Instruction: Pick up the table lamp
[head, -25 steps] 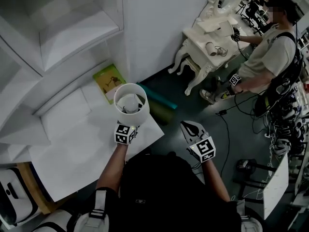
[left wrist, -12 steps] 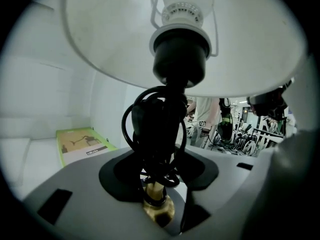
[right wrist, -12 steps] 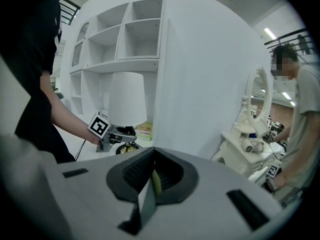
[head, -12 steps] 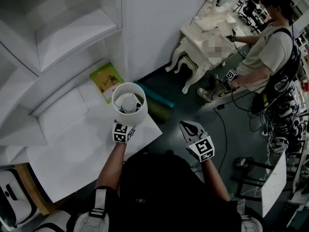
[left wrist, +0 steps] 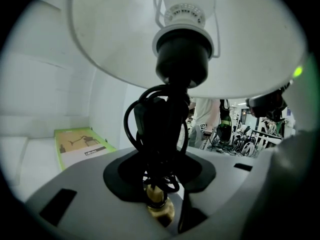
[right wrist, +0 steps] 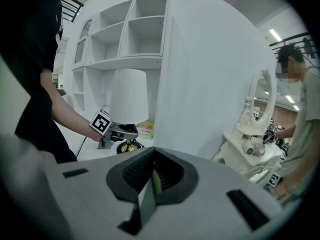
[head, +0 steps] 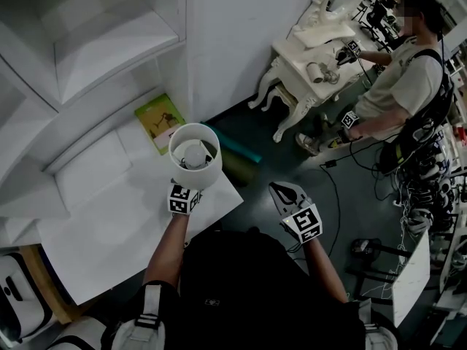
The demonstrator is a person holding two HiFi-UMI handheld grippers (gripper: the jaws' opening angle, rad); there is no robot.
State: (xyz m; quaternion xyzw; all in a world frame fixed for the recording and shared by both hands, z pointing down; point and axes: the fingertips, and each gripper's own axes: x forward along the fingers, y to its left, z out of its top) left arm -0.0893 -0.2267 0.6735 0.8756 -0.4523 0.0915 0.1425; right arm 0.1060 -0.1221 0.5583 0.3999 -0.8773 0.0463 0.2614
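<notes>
The table lamp [head: 195, 155], with a white drum shade, stands near the right edge of the white table [head: 109, 217]. My left gripper [head: 190, 187] reaches in under the shade. In the left gripper view its jaws are closing around the lamp's stem [left wrist: 161, 210], a brass piece with the black cord [left wrist: 150, 129] wound above it, and the pads hug the stem. From the right gripper view the lamp [right wrist: 129, 101] and the left gripper [right wrist: 120, 135] show at the left. My right gripper [head: 283, 193] hangs off the table over the floor, shut and empty.
A green booklet [head: 162, 121] lies behind the lamp against the white shelving [head: 109, 42]. A teal mat [head: 241, 155] lies on the floor below the table edge. Further back another person [head: 408, 86] works with grippers at a white dressing table [head: 310, 57].
Both my grippers stay where they were. The person at the back has lifted one gripper onto the dressing table.
</notes>
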